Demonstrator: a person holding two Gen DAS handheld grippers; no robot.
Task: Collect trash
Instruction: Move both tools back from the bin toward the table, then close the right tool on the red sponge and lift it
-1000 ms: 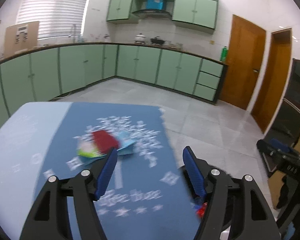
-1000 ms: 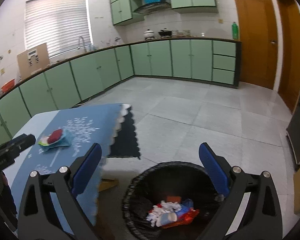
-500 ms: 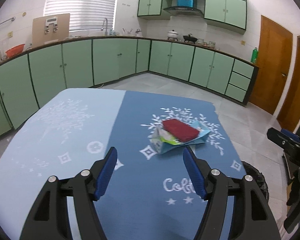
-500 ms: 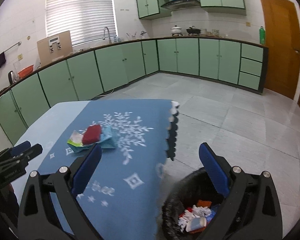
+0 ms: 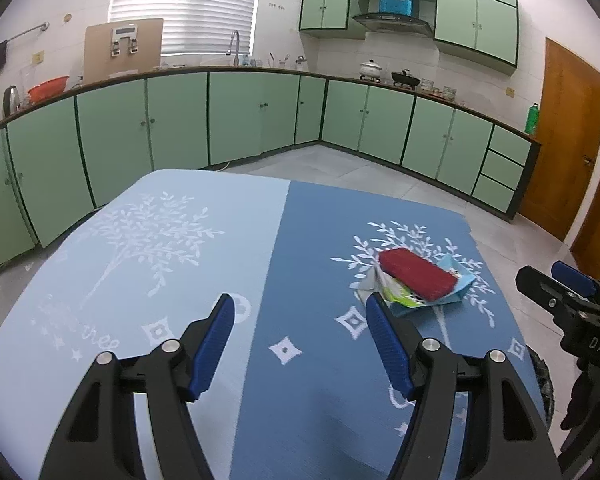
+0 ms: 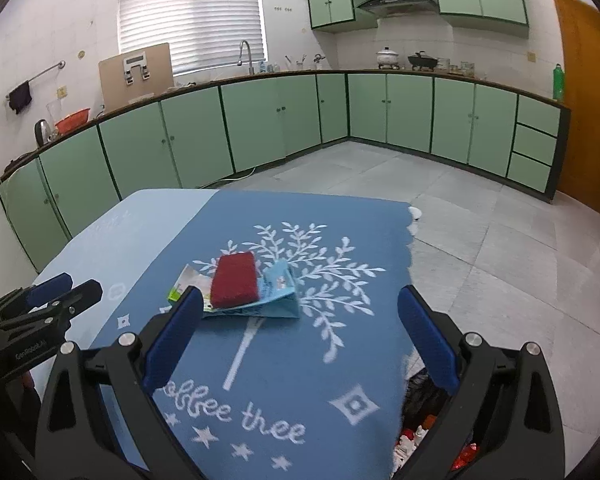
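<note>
Blue tablecloth holds a trash pile; both tools gape empty.

The right gripper hangs with its jaws wide apart and nothing between them, above the blue-clothed surface. Just beyond it lies a trash pile: a red pack on wrappers. The left gripper sits left of the pile.

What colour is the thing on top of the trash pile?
Dark red, seen best in the right wrist view.
</note>
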